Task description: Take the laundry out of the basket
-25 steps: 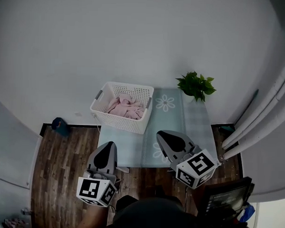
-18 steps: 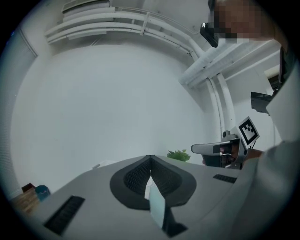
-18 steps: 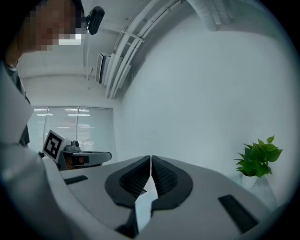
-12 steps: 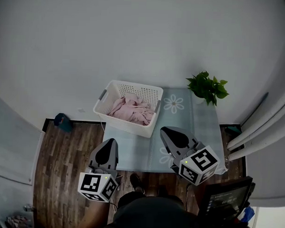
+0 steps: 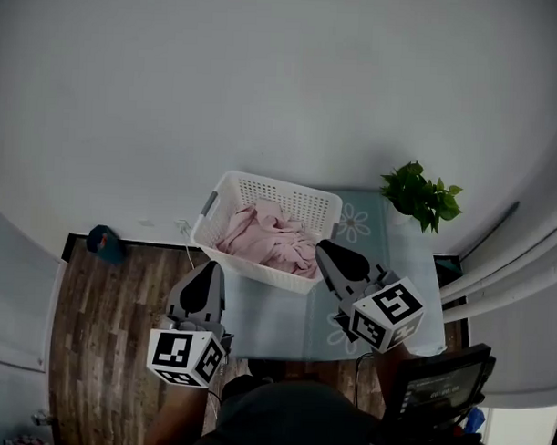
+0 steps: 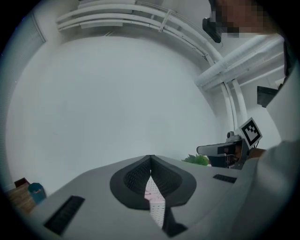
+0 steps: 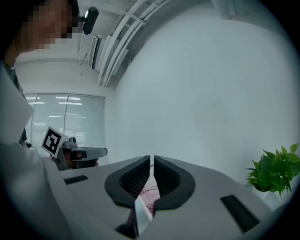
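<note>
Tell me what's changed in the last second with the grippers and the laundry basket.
Both the left gripper and the right gripper have come forward to the basket, the right one's tip now close to its near corner. Nothing was grabbed: both stay shut and empty. The pink laundry is still in the basket; the mat and plant are as they were.

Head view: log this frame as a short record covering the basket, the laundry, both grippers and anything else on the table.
basket: white, lattice walls, on the table, far left part
laundry: pink, heaped in the basket, none out
left gripper: shut, empty, by the basket's near left side
right gripper: shut, empty, by the basket's near right corner
plant: green, table's far right corner
</note>
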A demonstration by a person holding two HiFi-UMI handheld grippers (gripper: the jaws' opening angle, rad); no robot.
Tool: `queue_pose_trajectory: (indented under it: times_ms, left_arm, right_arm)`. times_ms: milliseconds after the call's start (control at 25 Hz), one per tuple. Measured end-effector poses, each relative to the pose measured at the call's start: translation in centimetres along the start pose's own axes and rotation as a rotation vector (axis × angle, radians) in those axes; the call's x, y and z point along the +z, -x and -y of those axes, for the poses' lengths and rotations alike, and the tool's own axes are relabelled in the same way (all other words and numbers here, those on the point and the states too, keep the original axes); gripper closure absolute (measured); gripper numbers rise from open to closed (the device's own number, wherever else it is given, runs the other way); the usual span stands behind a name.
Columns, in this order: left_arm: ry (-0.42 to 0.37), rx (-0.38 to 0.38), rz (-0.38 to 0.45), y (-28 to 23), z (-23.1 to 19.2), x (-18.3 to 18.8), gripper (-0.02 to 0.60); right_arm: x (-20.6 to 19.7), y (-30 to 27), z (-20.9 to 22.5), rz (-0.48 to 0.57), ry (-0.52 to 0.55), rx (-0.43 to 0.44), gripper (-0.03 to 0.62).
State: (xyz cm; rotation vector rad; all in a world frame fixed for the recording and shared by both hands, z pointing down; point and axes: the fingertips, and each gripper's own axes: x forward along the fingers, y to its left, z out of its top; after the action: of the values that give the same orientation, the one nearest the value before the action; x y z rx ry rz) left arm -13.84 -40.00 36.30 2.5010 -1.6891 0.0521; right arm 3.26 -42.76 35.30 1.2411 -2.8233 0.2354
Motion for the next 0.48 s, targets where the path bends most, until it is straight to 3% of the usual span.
queue_pose_trajectory:
  times_ms: [320, 480]
  left_arm:
    - [0.041, -0.013, 0.001, -1.6, -6.2, -0.7, 0.571]
    - [0.039, 0.007, -0.004, -1.9, -7.9, -0.9, 0.571]
  right_arm:
    - [-1.8, -7.5, -0.4, -0.129, 0.065, 0.042, 0.562]
    - [-3.8, -10.7, -0.5, -0.229, 0.104, 0.108, 0.424]
